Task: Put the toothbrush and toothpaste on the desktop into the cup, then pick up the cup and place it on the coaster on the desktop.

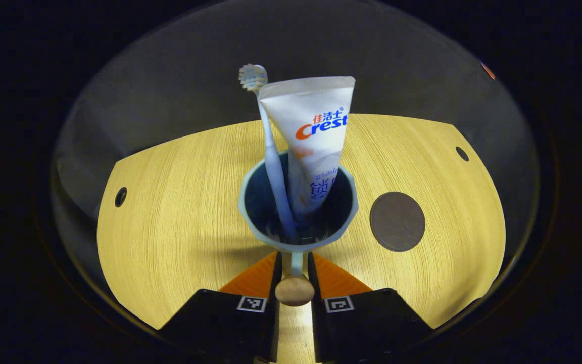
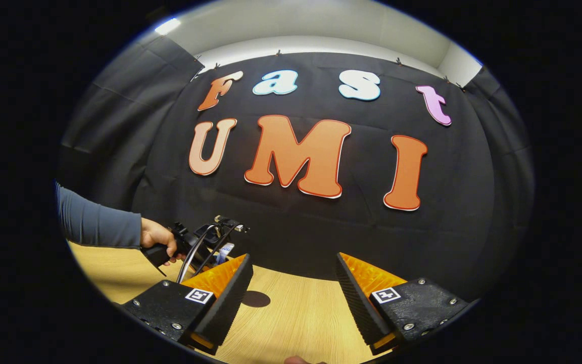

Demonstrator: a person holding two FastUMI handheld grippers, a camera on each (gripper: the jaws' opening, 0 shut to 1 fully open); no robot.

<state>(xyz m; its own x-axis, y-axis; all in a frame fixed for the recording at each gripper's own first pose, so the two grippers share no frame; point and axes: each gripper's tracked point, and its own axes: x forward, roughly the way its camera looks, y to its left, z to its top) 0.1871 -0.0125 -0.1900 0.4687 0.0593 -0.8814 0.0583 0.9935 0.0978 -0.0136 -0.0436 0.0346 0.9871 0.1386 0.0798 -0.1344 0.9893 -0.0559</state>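
Pinching the cup (image 1: 298, 207) by its thin handle, left gripper (image 1: 294, 263) clenched; top-heavy with toothbrush (image 1: 271, 151) and toothpaste (image 1: 316, 146), likely tippy. Right gripper (image 2: 293, 283) released.

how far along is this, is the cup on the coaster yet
Not yet. Done: the toothbrush and toothpaste tube both stand in the cup. In hand: the left gripper is shut on the cup handle. Left: set the cup on the brown coaster, which lies bare beside it. The right gripper is open.
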